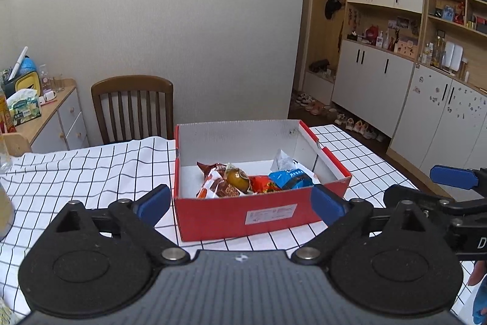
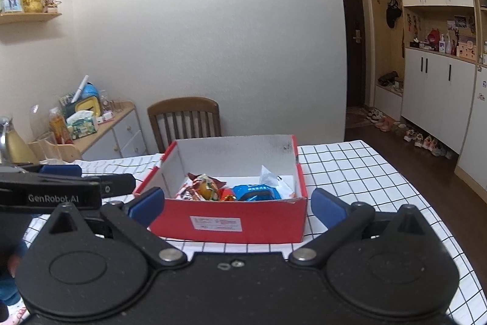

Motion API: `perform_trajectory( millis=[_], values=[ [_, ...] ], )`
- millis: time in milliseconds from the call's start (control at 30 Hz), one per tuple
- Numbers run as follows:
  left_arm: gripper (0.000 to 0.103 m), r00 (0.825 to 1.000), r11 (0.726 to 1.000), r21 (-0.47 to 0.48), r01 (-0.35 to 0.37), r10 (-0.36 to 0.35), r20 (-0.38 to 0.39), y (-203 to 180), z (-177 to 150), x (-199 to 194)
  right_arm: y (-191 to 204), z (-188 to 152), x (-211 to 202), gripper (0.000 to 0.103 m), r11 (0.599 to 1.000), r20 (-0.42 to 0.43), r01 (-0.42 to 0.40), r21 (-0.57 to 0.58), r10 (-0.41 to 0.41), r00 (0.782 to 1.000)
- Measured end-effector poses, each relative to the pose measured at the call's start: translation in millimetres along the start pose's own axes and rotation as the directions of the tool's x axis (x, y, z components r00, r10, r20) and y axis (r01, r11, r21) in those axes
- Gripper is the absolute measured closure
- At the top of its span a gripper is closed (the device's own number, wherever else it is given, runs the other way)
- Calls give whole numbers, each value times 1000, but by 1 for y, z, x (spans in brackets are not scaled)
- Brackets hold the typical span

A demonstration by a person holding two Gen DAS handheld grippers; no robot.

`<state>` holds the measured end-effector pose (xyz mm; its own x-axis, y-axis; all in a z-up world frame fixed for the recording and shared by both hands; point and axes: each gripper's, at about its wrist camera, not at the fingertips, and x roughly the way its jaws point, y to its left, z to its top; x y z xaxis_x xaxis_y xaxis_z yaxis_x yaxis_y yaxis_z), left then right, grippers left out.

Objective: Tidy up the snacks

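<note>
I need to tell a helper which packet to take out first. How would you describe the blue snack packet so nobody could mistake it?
On the checked tablecloth stands an open red box with white inner walls. Inside, the packets lie in a row along the near wall; the blue snack packet is the rightmost of that row, beside the red packet. It is the only blue one, with a crumpled white wrapper behind it.

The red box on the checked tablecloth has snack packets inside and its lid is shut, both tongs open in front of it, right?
Not quite: the red box has no lid on; the left wrist view shows its snack packets from above. The rest holds.
</note>
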<state>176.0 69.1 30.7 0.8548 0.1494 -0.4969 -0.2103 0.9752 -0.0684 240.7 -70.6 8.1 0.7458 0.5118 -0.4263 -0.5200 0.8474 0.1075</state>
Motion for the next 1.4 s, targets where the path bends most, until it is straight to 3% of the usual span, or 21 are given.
perform_trajectory(
  millis=[1400],
  values=[
    [4,998,999,26,36,-37,43,-10,-16,-38,10,-14,-41,0,1000,25,-11,29,10,1000]
  ],
)
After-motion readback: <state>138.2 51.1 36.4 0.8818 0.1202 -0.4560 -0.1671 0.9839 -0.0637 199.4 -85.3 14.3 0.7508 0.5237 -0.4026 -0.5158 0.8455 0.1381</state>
